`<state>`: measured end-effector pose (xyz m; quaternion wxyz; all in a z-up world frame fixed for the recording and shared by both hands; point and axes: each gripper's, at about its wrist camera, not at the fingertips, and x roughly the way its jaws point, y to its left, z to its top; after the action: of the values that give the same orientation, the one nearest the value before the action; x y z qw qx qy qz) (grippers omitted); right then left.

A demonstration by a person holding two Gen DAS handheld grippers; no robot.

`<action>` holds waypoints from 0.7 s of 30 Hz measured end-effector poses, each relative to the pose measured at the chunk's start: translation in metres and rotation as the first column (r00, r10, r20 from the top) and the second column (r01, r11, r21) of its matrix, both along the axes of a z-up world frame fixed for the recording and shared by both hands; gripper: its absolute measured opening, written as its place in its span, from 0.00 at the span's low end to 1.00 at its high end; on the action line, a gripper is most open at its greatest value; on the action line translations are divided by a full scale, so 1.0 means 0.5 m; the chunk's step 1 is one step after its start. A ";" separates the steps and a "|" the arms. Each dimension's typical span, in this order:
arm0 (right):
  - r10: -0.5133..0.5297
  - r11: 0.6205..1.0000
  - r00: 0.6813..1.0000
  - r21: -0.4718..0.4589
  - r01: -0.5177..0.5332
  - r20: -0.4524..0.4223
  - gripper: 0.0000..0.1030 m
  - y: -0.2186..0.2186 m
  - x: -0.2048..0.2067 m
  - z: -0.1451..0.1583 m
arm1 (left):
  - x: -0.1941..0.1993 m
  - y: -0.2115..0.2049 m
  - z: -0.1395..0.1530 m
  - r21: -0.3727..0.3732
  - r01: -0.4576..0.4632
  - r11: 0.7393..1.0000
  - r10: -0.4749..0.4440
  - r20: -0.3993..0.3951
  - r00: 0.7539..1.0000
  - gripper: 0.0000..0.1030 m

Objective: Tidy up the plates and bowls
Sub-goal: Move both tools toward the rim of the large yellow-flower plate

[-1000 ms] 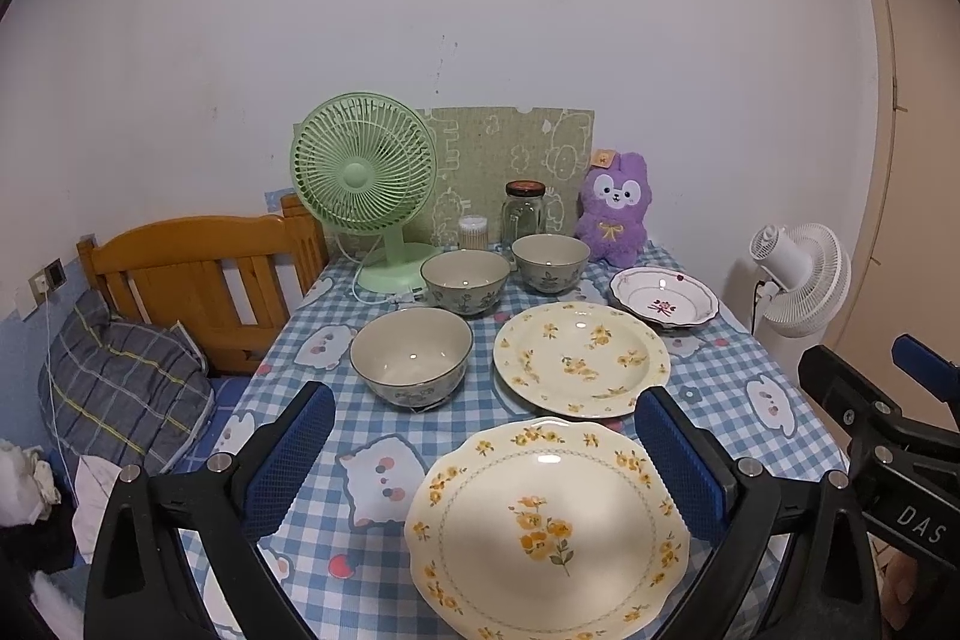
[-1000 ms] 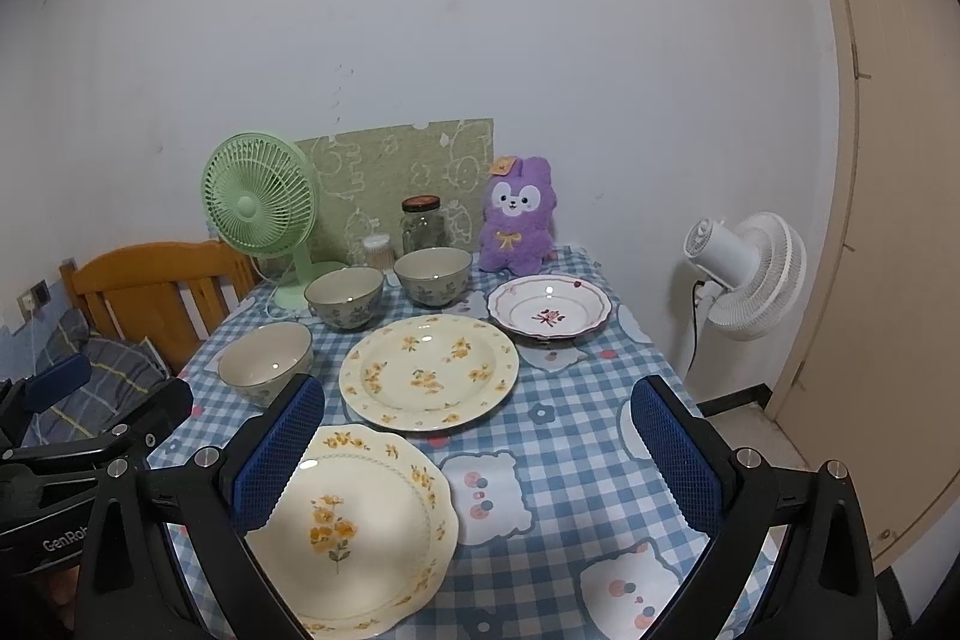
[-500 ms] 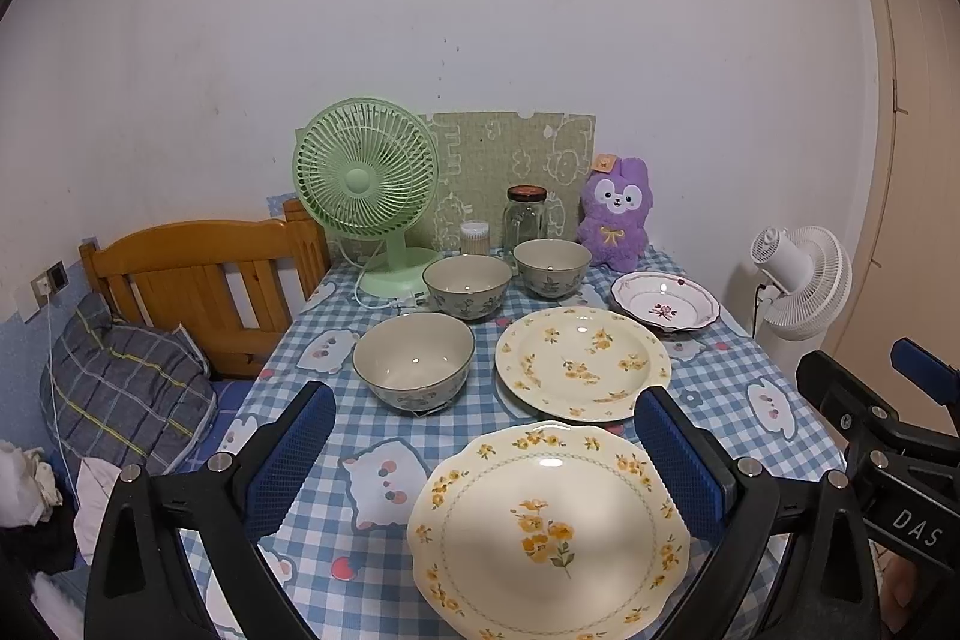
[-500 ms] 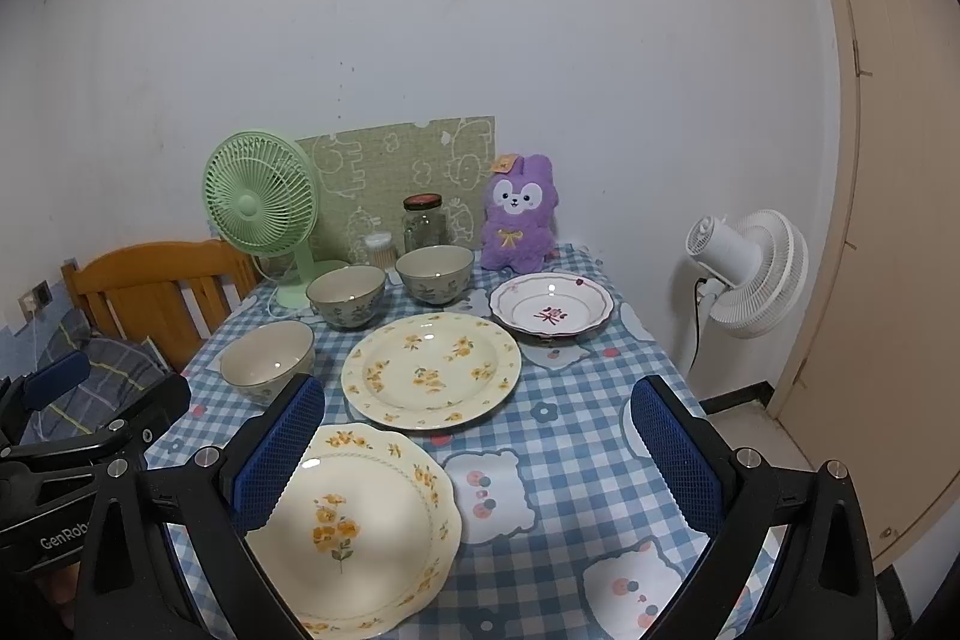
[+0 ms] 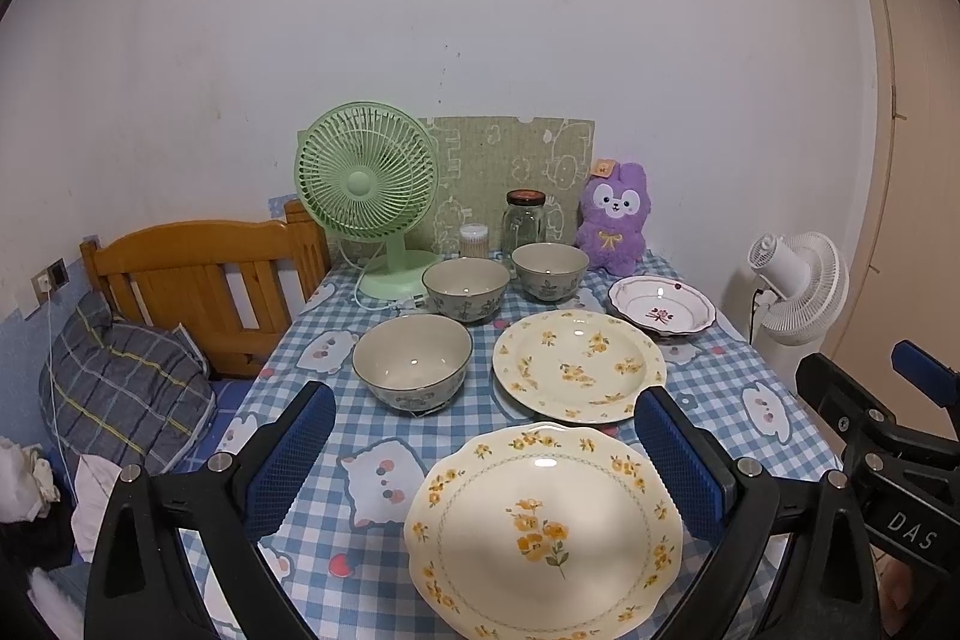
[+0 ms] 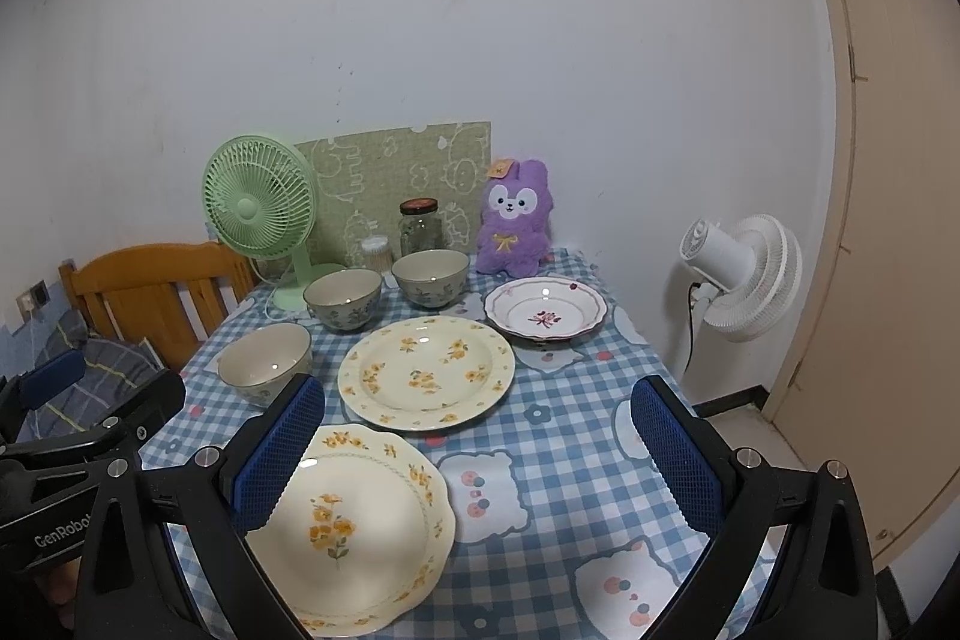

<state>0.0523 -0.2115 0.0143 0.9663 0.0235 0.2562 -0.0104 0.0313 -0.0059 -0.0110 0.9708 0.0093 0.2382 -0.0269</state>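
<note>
Seen from above the near edge of a table [image 5: 708,376] under a blue-and-white checked cloth with cartoon patches. Left gripper [image 5: 486,451] held above the near end, blue pads [image 5: 291,457] spread wide, nothing between them; right gripper [image 6: 477,451] likewise spread wide and empty, hovering a little further right.

Nearest: a scalloped cream plate [image 5: 543,526] with yellow flowers, lying flat at the near edge. Just beyond it, almost touching rims, a round cream plate [image 5: 579,364] with scattered yellow blossoms. Further right and far: a smaller white dish [image 5: 662,305] with a red-trimmed rim and a red flower at its centre (whether its rim touches the round plate's cannot be told).

Three bowls, all upright and apart: a large bowl [image 5: 412,361] left of the round plate; a middle bowl [image 5: 465,287] behind that; a far bowl [image 5: 550,271] just right of the middle one.

Along the far edge, against the wall: a green desk fan [image 5: 367,184], a small tub of cotton swabs [image 5: 473,240], a glass jar [image 5: 525,220] with a dark lid, a purple plush rabbit [image 5: 613,220], and a green patterned board [image 5: 504,166] propped behind them.

Left of the table: a wooden chair back [image 5: 198,274] and a grey checked cushion [image 5: 123,388]. Right, on the floor: a white standing fan [image 6: 744,274].
</note>
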 end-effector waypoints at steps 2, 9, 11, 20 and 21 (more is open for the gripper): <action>0.004 1.000 1.000 0.003 -0.004 -0.001 0.99 0.000 0.000 -0.001 | 0.000 0.000 -0.002 0.001 -0.001 1.000 0.001 -0.003 1.000 0.97; 0.019 1.000 1.000 0.014 -0.019 -0.020 0.97 0.007 0.012 -0.014 | 0.010 0.004 -0.020 0.005 0.002 1.000 -0.002 -0.025 1.000 0.93; 0.033 0.999 0.999 0.009 -0.033 -0.023 0.97 0.013 0.019 -0.021 | 0.019 0.006 -0.029 -0.001 0.003 1.000 -0.003 -0.041 0.999 0.91; 0.084 0.996 0.991 -0.012 -0.086 -0.100 0.91 0.044 0.069 -0.075 | 0.073 0.014 -0.088 -0.012 -0.014 1.000 0.012 -0.142 0.990 0.86; 0.085 0.996 0.990 -0.013 -0.087 -0.112 0.91 0.047 0.074 -0.083 | 0.078 0.014 -0.096 -0.010 -0.013 1.000 0.012 -0.152 0.988 0.85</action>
<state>0.0892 -0.1882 -0.0274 0.9502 0.0033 0.3103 0.0278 0.0702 0.0011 -0.0591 0.9501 0.0003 0.3112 -0.0228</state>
